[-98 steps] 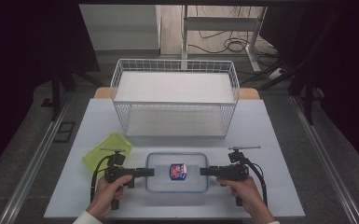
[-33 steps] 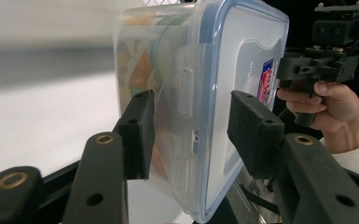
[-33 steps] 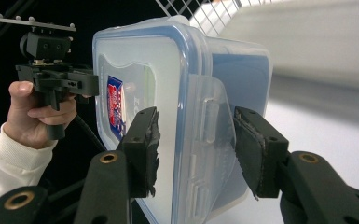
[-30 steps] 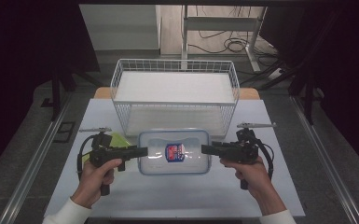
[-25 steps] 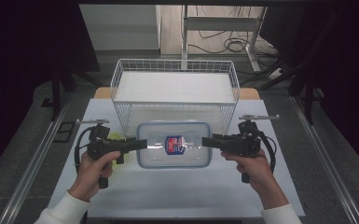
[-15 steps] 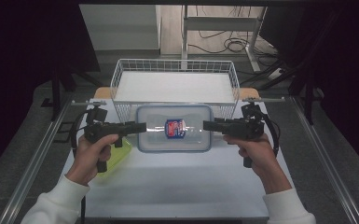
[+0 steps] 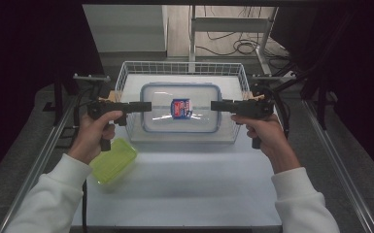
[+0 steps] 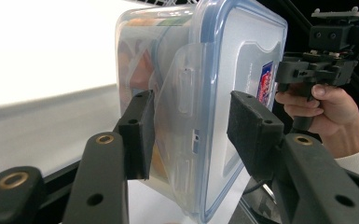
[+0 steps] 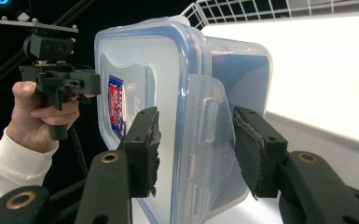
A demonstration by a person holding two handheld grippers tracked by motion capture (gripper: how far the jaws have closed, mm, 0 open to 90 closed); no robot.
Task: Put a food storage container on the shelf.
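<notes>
High view shows the clear box [image 7: 180, 108] with a blue-edged lid up in the air, over the white wire basket [image 7: 126, 73]. The left gripper [image 7: 146, 106] pinches one end flap and the right gripper [image 7: 214, 105] pinches the other, so both are squeezed onto the box. I think the flaps are thin and slippery. If one hand pulls away or tips, the box could slide out and fall. It could also bump the basket rim going down. The green lid [image 7: 112, 160] lies on the table nearby.
</notes>
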